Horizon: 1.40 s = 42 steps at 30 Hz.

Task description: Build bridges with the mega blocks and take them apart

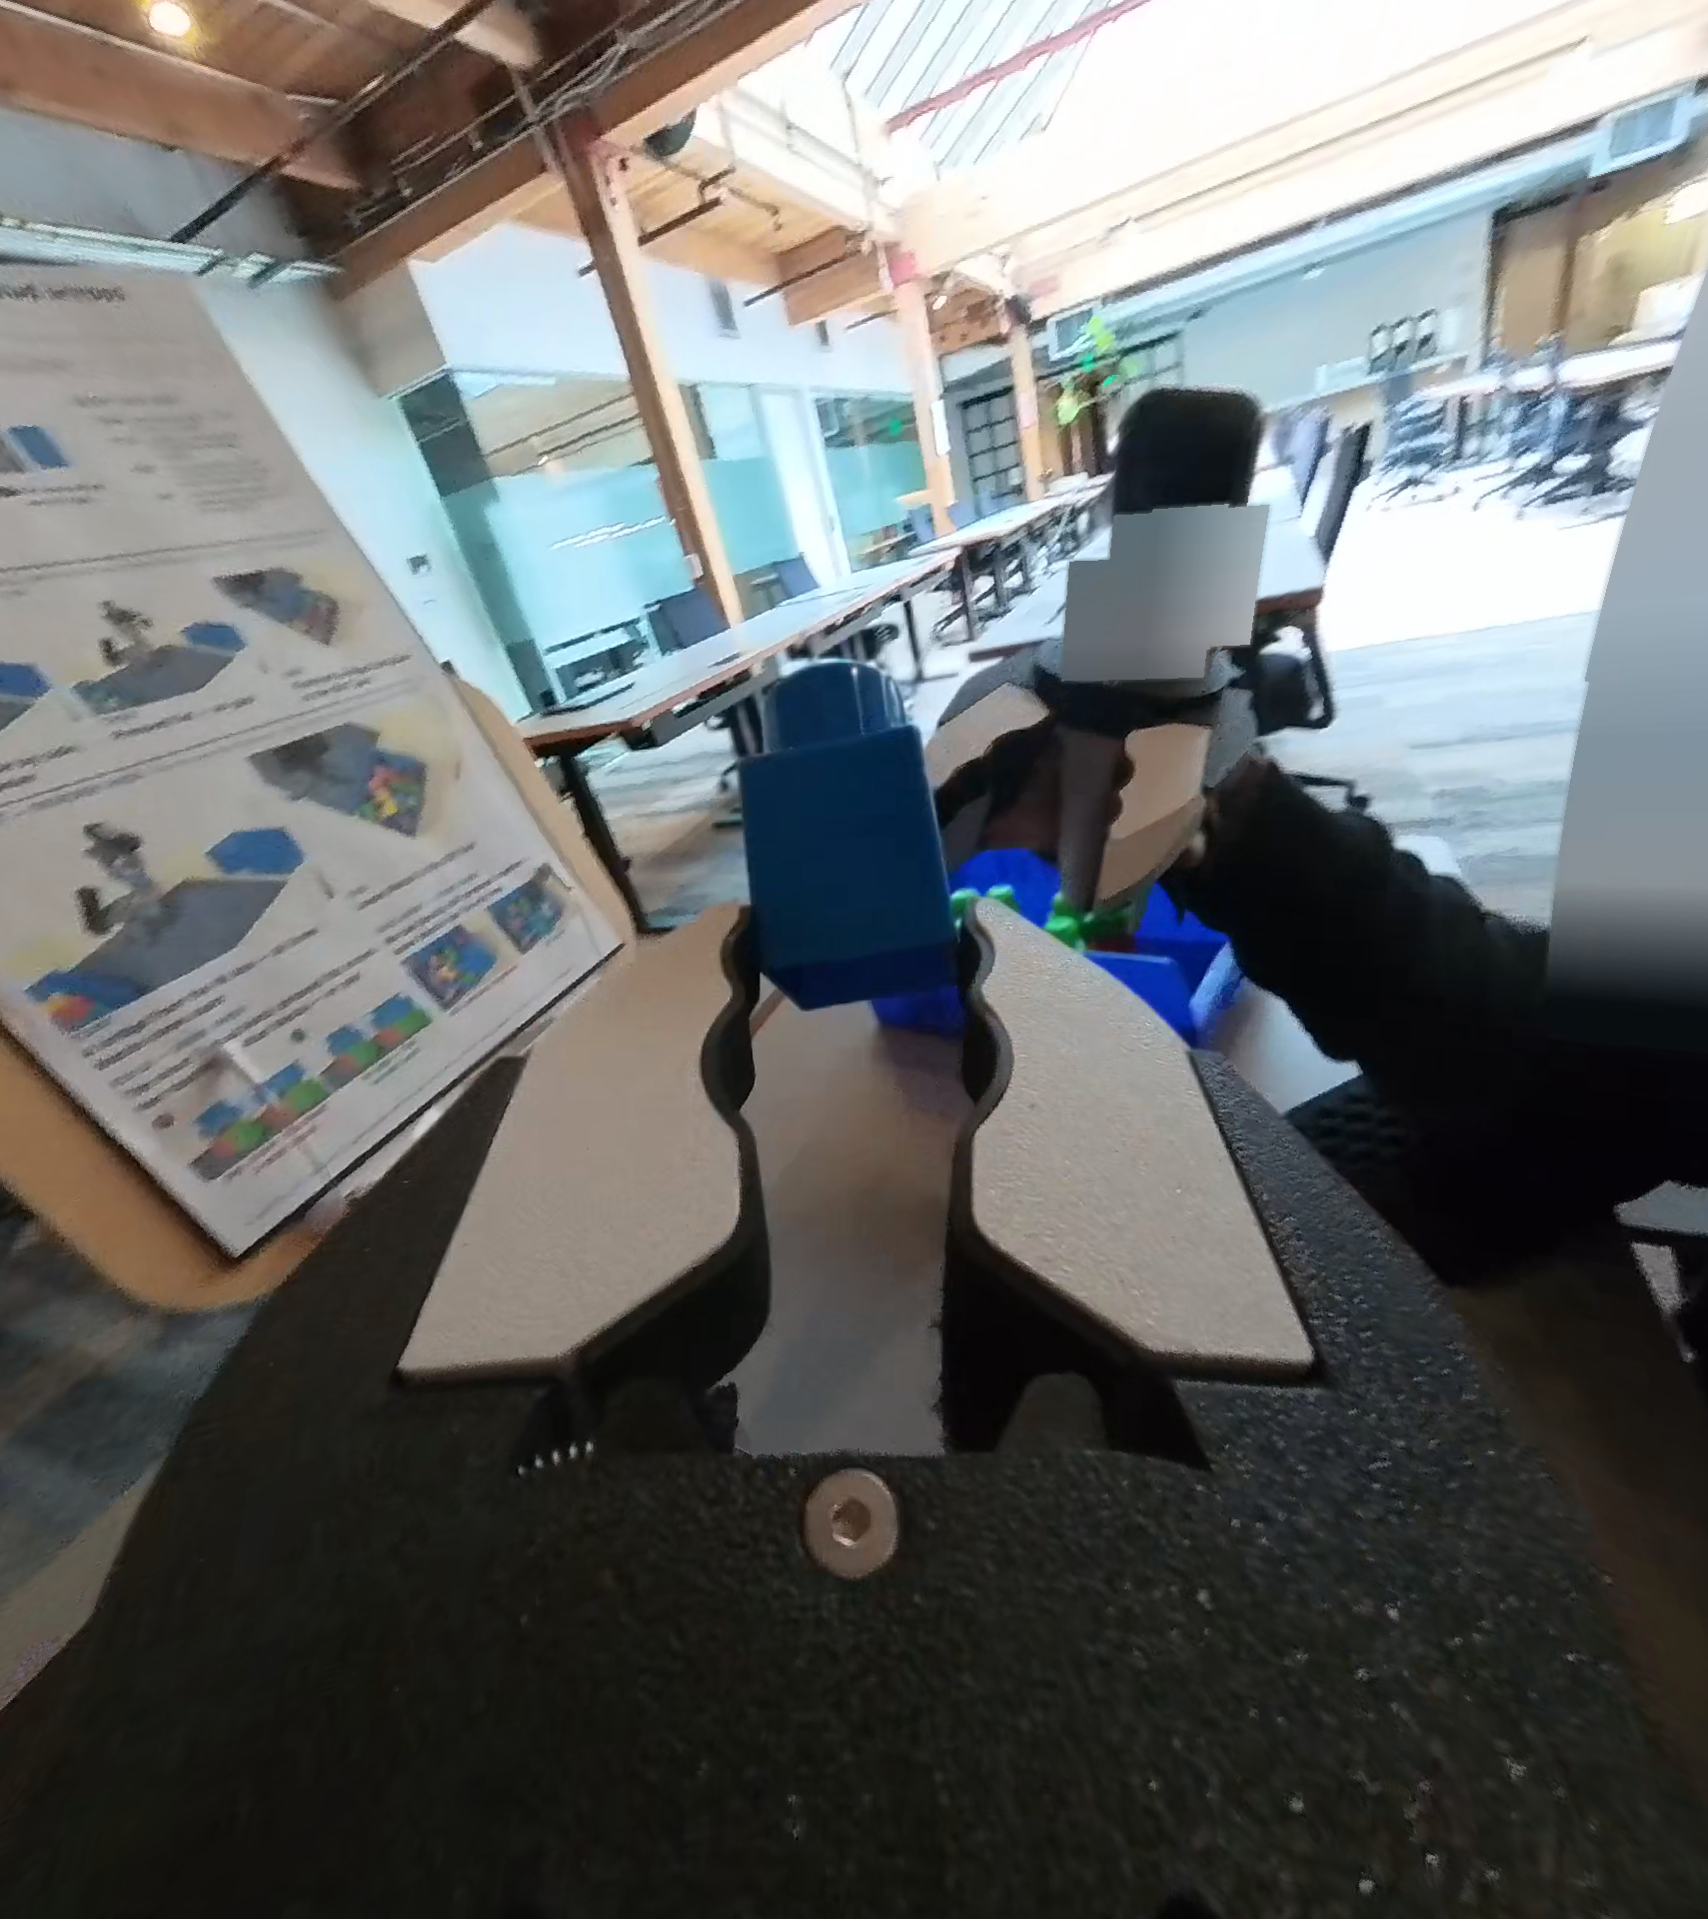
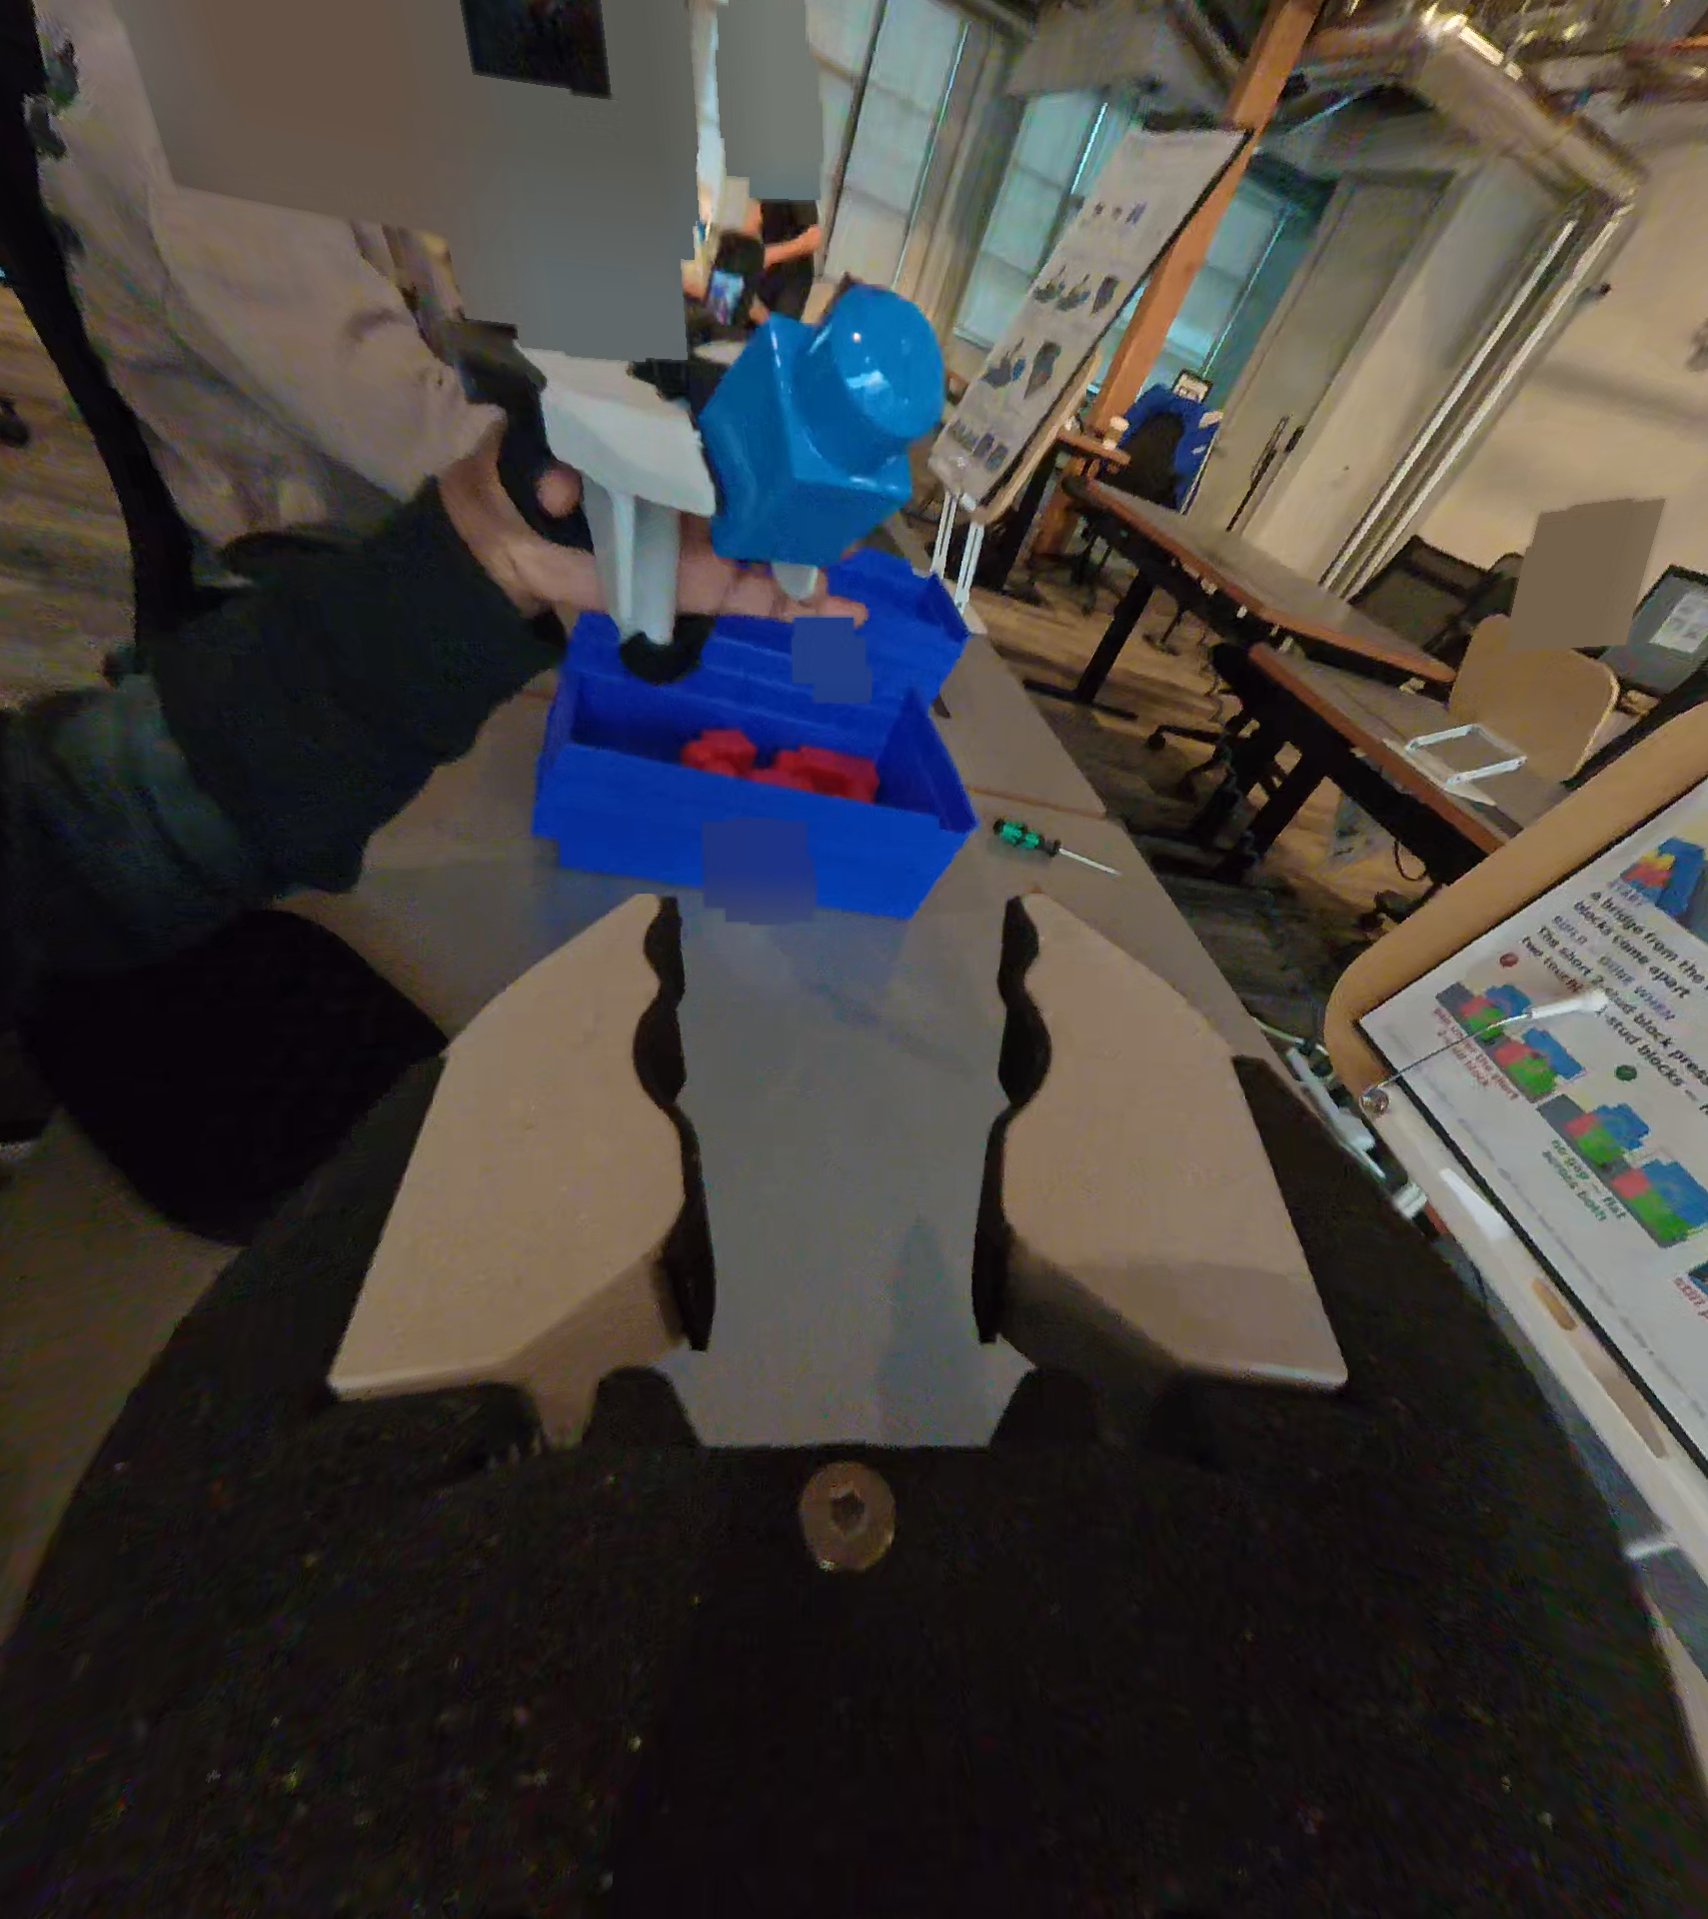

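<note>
Left gripper (image 1: 855, 955) clenched on 1 blue block (image 1: 844, 862), stud up, raised above the table (image 2: 476, 893). Right gripper (image 2: 841, 924) released, jaws apart, holding nothing, low over the table. Blue bin (image 2: 756, 841) just ahead of it holds red blocks (image 2: 782, 768). Screwdriver (image 2: 1047, 843) lies beside the bin. Instruction boards (image 1: 206, 727) stand at the table's edge.

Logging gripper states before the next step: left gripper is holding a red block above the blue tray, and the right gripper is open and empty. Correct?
Not quite. The block in the left gripper is blue, as the left wrist view shows. It is above the blue tray, and the right gripper is open and empty.
</note>
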Available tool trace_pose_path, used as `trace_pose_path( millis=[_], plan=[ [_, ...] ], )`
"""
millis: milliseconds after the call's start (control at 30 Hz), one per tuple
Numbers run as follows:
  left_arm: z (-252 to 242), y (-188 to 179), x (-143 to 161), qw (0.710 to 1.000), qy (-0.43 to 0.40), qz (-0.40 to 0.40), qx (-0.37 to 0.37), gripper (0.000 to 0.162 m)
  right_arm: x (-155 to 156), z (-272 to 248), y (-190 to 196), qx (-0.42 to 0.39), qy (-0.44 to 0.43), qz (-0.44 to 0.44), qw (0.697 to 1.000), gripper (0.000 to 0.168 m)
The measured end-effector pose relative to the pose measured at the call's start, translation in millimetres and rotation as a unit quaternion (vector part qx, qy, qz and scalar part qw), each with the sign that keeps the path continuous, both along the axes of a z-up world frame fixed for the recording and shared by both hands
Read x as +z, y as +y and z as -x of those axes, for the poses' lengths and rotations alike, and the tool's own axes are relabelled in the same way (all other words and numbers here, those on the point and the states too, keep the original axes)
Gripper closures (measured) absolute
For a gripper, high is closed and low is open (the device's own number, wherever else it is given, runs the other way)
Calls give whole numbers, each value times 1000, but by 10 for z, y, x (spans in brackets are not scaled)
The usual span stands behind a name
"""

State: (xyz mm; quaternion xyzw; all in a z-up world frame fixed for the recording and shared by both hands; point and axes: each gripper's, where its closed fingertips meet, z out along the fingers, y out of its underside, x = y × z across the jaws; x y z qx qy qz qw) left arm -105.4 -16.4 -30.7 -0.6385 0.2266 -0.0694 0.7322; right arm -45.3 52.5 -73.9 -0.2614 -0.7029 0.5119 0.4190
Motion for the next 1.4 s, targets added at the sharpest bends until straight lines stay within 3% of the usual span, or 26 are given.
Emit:
trace_pose_path(
  millis=[267, 533, 767, 800, 1167, 1400],
  plan=[
    [-366, 77, -167, 995, 19, -47, -91, 126, 218, -54, -124, 35, 42, 64, 996, 110],
    [-597, 186, -459, 989, 91, -2, -114, 126, 117, -100, -425, 102, 30, 37, 994, 111],
    [-723, 232, -593, 985, 123, 11, -124, 125, -14, -95, -503, 106, 14, -14, 994, 124],
    [-729, 242, -607, 984, 126, 13, -123, 125, -10, -101, -505, 105, 17, -18, 994, 135],
    [-508, 332, -578, 993, 85, 33, -73, 119, 64, -130, -308, 41, 18, -41, 998, 135],
    [32, 361, -732, 993, 51, 103, 13, 99, -57, -198, -78, -13, -29, -85, 996, 135]
  ],
)
